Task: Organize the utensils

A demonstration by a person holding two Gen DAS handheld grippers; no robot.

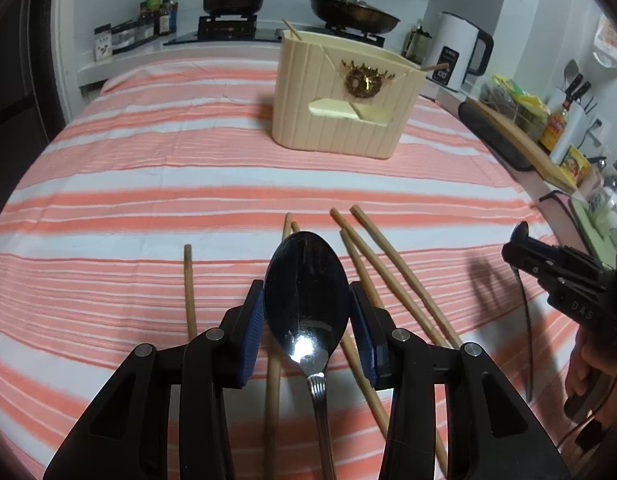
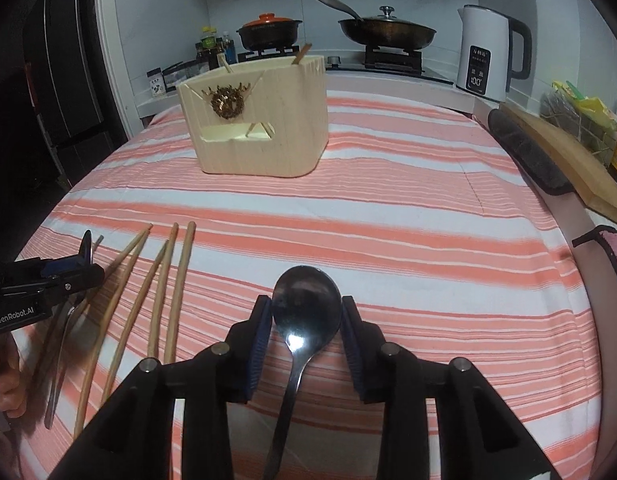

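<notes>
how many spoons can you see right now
2. One spoon sits clamped by its bowl between the left gripper's jaws; the other spoon is clamped the same way in the right gripper. More could be hidden inside the beige utensil holder.

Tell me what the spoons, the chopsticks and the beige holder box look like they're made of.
Spoons: polished metal, probably stainless steel, with mirror-like glare. Chopsticks: pale matte wood or bamboo, hard to tell which. Holder box: looks like molded cream plastic, smooth with ribbed walls.

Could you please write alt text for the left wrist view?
The left gripper clamps a metal spoon by its bowl above a striped cloth strewn with wooden chopsticks; a cream utensil holder stands beyond.
</notes>
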